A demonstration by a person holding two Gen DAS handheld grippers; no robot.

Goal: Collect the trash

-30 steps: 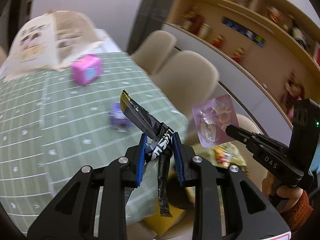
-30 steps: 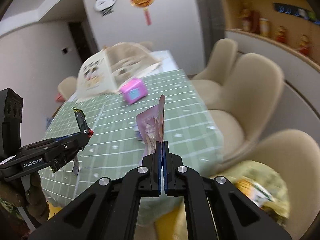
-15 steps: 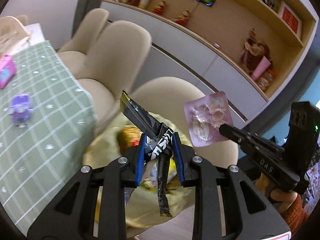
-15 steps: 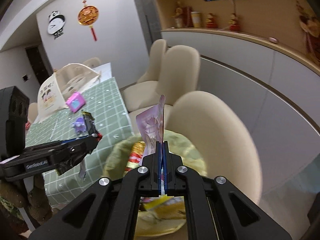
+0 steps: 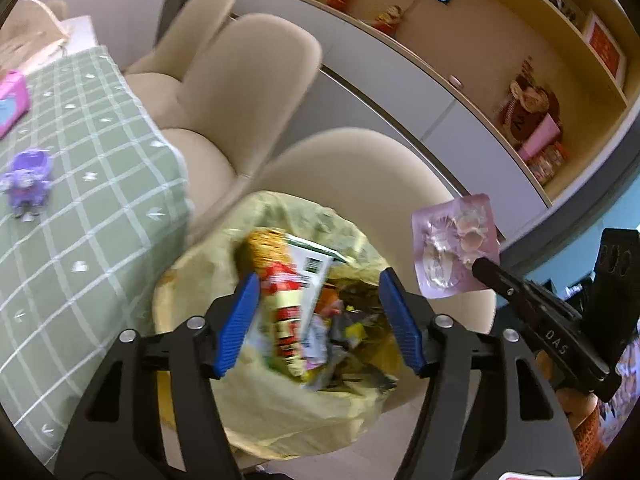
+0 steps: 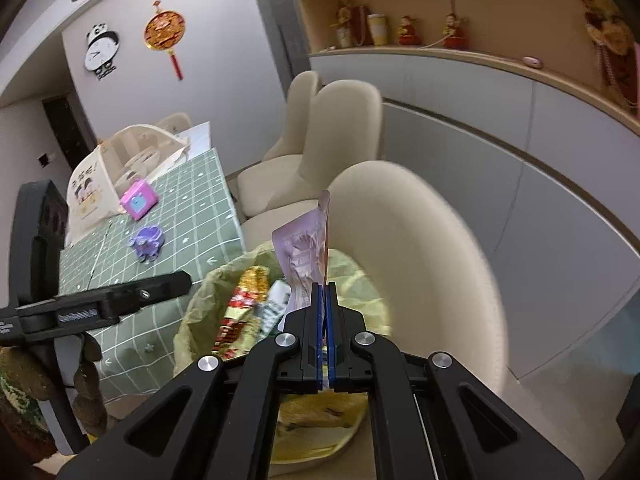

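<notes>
The pink wrapper (image 6: 306,258) stands upright, pinched at its lower edge by the right tongs (image 6: 323,304), which are clamped tight on it. It hangs above the yellow-lined trash bin (image 6: 192,304), toward the bin's 3 o'clock rim rather than over the middle. In the left wrist view the same wrapper sits at about 3 o'clock from the bin mouth, above the beige chair (image 5: 360,168) seat and outside the liner's edge.

The left tongs (image 5: 320,320) hover right over the bin with the jaws opening and nothing between the blue pads; crumpled packets and a dark wrapper lie below them in the liner.

The main risk, as I judge it, is a release from where the pink wrapper hangs: it is thin and light, so it could flutter, catch the rim and slide onto the chair seat or the floor. Its flat face may also cling to a pad and come away late.

The liner looks loose and well filled, so a piece landing on the heap could slip off.

On the green checked tabletop (image 5: 100,184) at 9 o'clock, a purple toy (image 5: 28,180) and a pink box (image 5: 12,100) are keepers; sweeping them up would be a mistake.
</notes>
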